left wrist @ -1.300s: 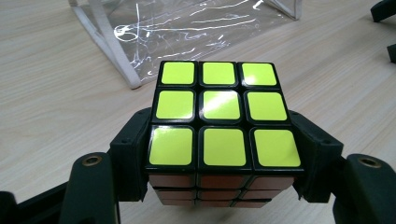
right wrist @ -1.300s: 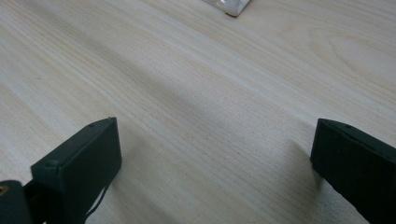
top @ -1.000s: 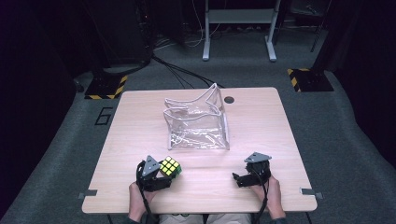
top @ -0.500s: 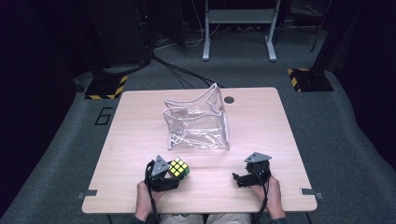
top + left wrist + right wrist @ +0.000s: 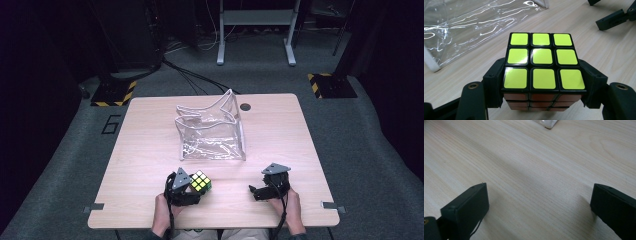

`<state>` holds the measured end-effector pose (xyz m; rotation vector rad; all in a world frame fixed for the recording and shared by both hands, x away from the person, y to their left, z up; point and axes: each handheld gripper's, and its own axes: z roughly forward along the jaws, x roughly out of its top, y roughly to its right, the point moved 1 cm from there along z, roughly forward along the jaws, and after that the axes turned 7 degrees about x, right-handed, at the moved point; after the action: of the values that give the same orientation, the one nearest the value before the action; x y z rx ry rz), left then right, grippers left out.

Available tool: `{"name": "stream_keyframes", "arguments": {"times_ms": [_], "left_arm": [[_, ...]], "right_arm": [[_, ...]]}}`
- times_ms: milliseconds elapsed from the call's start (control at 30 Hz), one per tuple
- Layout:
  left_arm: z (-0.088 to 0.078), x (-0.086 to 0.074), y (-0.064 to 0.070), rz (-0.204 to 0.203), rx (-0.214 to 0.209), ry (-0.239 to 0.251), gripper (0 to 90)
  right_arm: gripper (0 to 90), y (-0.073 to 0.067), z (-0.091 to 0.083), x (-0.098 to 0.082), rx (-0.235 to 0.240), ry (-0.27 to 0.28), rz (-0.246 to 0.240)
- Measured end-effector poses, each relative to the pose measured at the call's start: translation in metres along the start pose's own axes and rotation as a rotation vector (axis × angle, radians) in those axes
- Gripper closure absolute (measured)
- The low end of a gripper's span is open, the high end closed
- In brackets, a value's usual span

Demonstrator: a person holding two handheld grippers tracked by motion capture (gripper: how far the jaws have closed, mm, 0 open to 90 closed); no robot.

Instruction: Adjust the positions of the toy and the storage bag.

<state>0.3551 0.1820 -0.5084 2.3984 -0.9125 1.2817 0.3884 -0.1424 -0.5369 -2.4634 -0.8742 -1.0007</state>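
A puzzle cube (image 5: 200, 181) with a yellow top face sits between the jaws of my left gripper (image 5: 192, 187) near the table's front edge. In the left gripper view the cube (image 5: 543, 67) has both black pads pressed against its sides, and its orange front face shows below. My right gripper (image 5: 256, 192) rests low over the table at the front right, with its jaws (image 5: 539, 207) wide apart and only bare wood between them. A clear plastic pouch (image 5: 212, 131) stands open in the middle of the table, just beyond the cube.
The wooden table (image 5: 150, 130) has a round cable hole (image 5: 245, 106) near its far edge. The pouch's clear flap (image 5: 469, 27) lies flat on the wood just ahead of the cube. Dark floor, cables and a metal stand surround the table.
My left gripper has carried the cube a little to the right along the front of the table, closer to the pouch. The right gripper has stayed where it was.
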Motion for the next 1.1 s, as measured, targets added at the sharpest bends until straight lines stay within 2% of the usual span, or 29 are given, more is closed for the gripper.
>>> {"name": "stream_keyframes", "arguments": {"times_ms": [567, 800, 1100], "left_arm": [[0.013, 0.002, 0.019, 0.033, -0.085, -0.015, 33.8], [0.016, 0.003, 0.023, 0.046, -0.100, -0.021, 33.8], [0.018, 0.002, 0.029, 0.066, -0.118, -0.005, 33.8]], "right_arm": [[1.3, 0.000, 0.000, 0.000, 0.001, 0.000, 0.000], [1.3, 0.000, 0.000, 0.000, 0.001, 0.000, 0.000], [1.3, 0.000, 0.000, 0.000, 0.001, 0.000, -0.004]]}}
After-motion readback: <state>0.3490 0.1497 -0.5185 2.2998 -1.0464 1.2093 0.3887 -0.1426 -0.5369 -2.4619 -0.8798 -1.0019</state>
